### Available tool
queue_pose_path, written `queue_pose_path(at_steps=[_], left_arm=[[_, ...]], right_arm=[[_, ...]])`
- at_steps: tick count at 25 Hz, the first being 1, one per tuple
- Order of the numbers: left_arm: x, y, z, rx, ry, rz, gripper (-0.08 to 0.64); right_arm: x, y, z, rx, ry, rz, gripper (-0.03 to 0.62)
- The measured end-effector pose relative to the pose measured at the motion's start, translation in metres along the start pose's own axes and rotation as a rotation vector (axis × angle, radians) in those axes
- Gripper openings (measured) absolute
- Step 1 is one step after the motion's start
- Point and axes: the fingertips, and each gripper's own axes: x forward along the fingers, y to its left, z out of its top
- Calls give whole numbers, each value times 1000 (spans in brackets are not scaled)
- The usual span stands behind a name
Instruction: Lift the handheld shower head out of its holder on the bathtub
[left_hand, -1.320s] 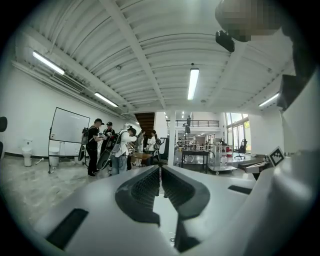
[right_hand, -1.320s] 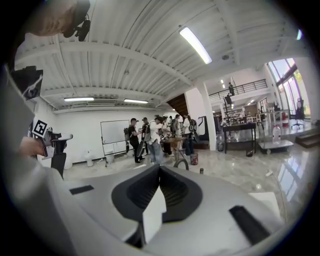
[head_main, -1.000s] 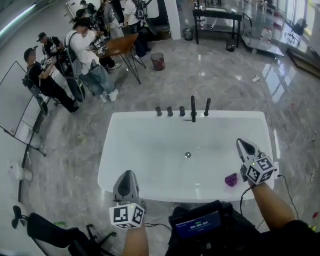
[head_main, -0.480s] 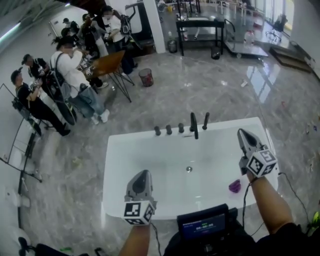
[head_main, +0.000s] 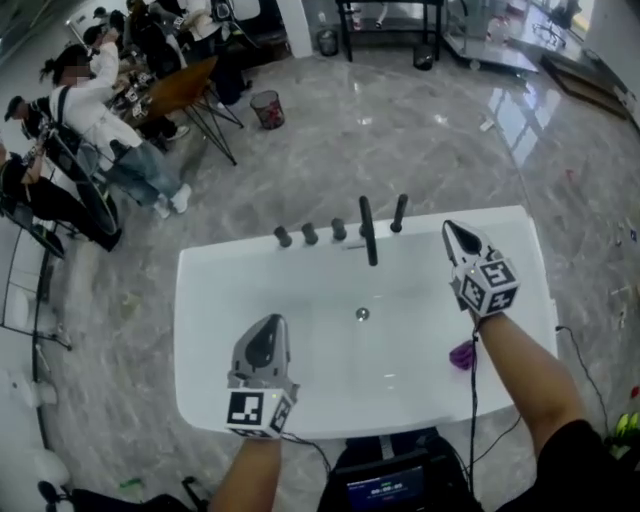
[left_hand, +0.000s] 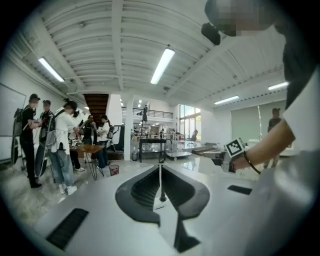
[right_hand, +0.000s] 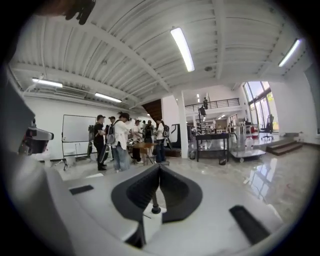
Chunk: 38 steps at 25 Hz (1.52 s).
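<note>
The black handheld shower head (head_main: 399, 212) stands upright in its holder on the far rim of the white bathtub (head_main: 190, 330), just right of the black spout (head_main: 367, 235) and three black knobs (head_main: 310, 233). My right gripper (head_main: 449, 229) is shut and empty. It hovers over the tub's far right part, a short way right of the shower head and apart from it. Over the tub's near left part my left gripper (head_main: 268, 322) is also shut on nothing. In each gripper view the jaws, left (left_hand: 160, 167) and right (right_hand: 159, 167), meet at the tip, with only the hall beyond.
A small purple object (head_main: 462, 353) lies inside the tub near its right wall, and the drain (head_main: 362, 314) sits mid-tub. Several people (head_main: 100, 110) gather round a table at the upper left. A wastebasket (head_main: 264, 108) stands on the marble floor. A screen device (head_main: 385, 490) sits below me.
Both grippers have moved forward over the tub. The right one has gone furthest, from the near right rim up close to the fixtures. The view has tilted down onto the tub.
</note>
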Motion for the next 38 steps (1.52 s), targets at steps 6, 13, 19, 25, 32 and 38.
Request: queue_pose_path(at_steps=[6,13,19,25,32,38], left_arm=[[45,13,-39,71,58,-2,20],[55,22,-60,46,44,91,20],[49,21,-84,40,84,120,21],[24,26,-119,-37,132,180,20],[0,28,-152,-67,196,196,20],[-8,31,-150,-74,195,196,21]], right_arm=[[63,-29,-73,10,73,-63,123],[134,-53,-124,-29,89,-42,215],[181,-79,-176,8,161,-39,278],[216,-90,-216,-30,236,0,281],[246,-80,-231,-50,231,20,282],[262,-71,-255,-90,275,51,238]])
